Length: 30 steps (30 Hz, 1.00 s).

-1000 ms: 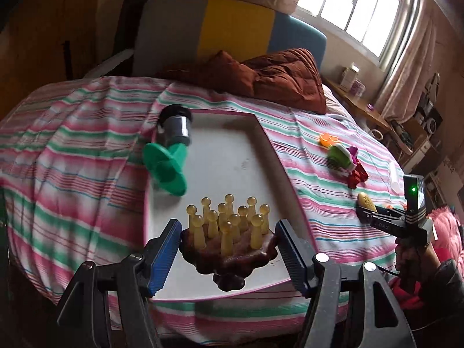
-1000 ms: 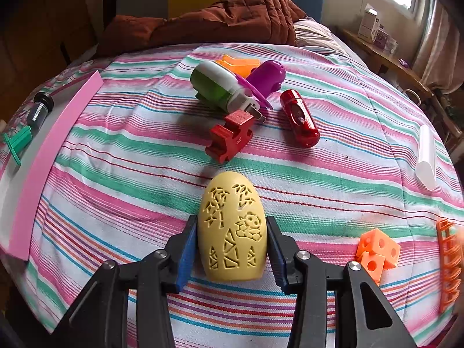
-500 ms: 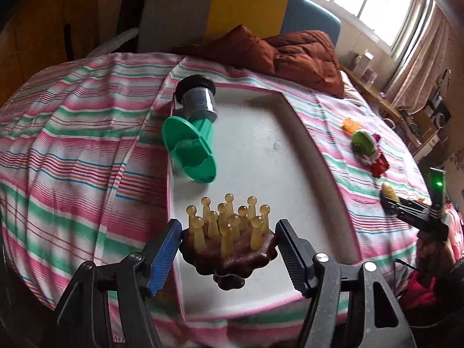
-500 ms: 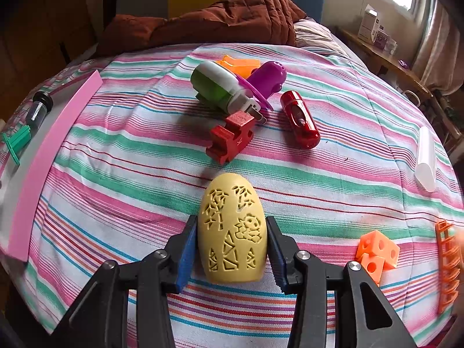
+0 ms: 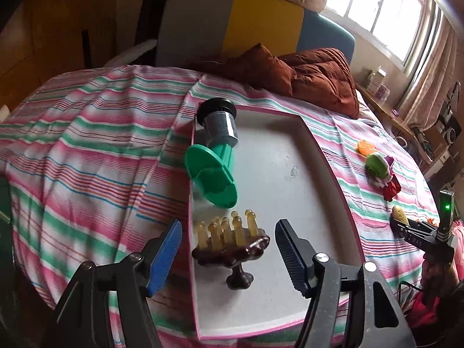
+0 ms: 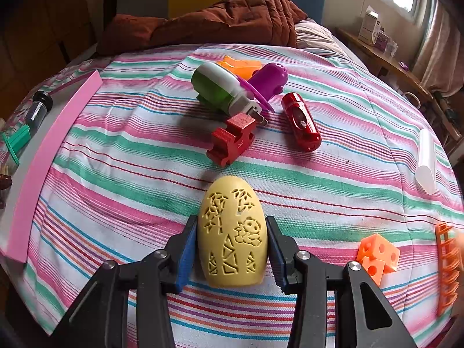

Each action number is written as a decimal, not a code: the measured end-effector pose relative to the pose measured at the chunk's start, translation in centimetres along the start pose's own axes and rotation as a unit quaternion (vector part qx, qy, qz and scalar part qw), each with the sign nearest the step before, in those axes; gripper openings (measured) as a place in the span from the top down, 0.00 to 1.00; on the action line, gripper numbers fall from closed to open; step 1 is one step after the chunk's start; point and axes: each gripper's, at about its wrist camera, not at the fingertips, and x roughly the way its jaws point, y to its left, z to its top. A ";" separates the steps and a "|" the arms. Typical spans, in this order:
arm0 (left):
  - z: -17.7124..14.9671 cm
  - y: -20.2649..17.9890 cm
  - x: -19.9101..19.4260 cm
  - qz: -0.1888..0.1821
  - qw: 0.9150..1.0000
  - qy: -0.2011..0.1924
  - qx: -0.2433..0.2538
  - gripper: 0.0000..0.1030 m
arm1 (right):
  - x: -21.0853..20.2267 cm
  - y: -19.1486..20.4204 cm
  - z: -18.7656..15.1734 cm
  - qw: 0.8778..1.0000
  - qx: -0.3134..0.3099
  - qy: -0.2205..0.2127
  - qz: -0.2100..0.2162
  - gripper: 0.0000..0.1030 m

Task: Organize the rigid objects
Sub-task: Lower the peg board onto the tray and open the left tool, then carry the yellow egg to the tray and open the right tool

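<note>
A white tray with a pink rim [image 5: 293, 156] lies on the striped bed. A brown massager with yellow knobs [image 5: 230, 242] lies tilted in the tray near its left wall. My left gripper [image 5: 229, 250] is open around it, fingers apart from it. A green and black cylinder toy [image 5: 216, 156] lies in the tray's far left. My right gripper [image 6: 232, 249] is shut on a yellow carved egg-shaped object [image 6: 233, 232] that rests on the bedspread. The right gripper also shows in the left wrist view [image 5: 406, 226].
On the bedspread beyond the egg lie a red block [image 6: 233, 139], a red capsule [image 6: 301, 126], a green and white gadget [image 6: 223, 91], a purple toy [image 6: 268, 79] and an orange piece [image 6: 240, 65]. Orange cubes [image 6: 377, 256] and a white tube [image 6: 425, 161] lie right. A brown quilt [image 6: 220, 18] lies behind.
My left gripper has opened and let go of the brown massager, which now lies tilted in the tray. The right gripper and the yellow egg have not moved.
</note>
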 end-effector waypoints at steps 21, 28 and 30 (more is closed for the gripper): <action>-2.1 -1.7 -5.0 0.042 0.998 -0.032 0.018 0.34 | 0.0 0.1 0.0 1.000 0.002 -0.003 -0.009 0.56; -2.5 -1.3 -4.8 0.044 0.999 -0.024 0.012 0.34 | 0.0 0.1 0.0 1.000 -0.001 -0.003 -0.017 0.57; -2.6 -1.2 -4.8 0.044 0.999 -0.024 0.011 0.34 | 0.0 0.2 0.1 1.000 -0.002 -0.002 -0.018 0.57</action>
